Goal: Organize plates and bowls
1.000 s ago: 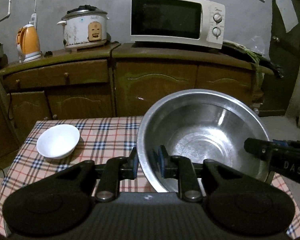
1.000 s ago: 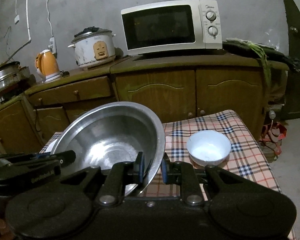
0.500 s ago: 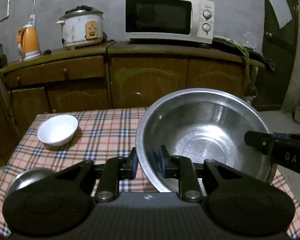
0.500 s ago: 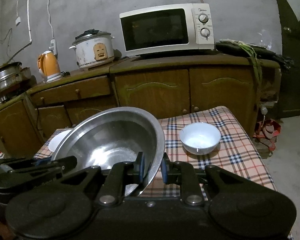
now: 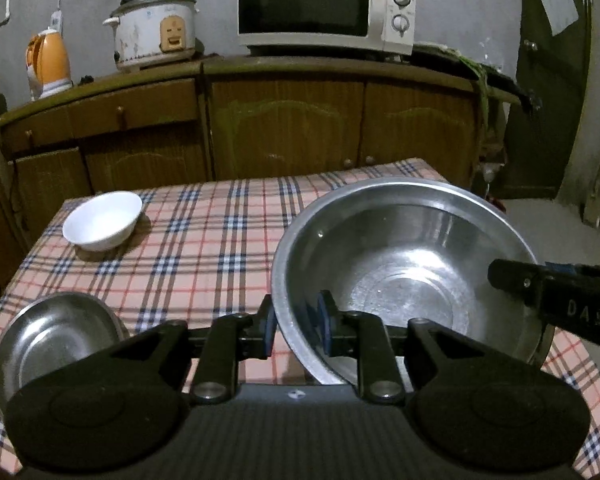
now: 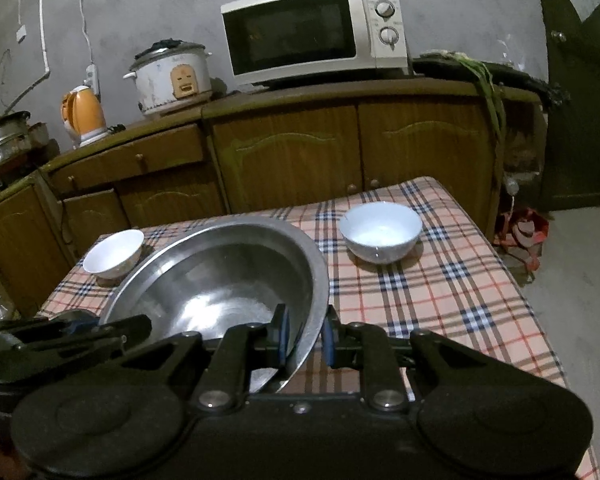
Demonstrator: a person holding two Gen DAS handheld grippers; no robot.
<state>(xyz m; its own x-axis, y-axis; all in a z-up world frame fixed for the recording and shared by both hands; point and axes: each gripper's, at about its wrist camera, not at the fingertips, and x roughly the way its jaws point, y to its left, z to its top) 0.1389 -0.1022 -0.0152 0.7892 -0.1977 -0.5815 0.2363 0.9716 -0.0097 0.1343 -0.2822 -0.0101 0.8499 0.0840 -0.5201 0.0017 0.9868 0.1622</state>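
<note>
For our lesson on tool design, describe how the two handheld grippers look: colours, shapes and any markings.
Both the left gripper and the right gripper are matte black, with two rounded lobes on a ribbed body, silver pivot bolts and angular link arms. Their fingers carry blue pads. Pale letters "DAS" mark the right gripper's side. No cables or sleeves show.

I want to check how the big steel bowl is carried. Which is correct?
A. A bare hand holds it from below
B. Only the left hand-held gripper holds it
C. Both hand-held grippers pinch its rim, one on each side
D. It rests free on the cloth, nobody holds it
C: the left hand-held gripper and the right hand-held gripper each pinch the rim of the big steel bowl on opposite sides.
</note>
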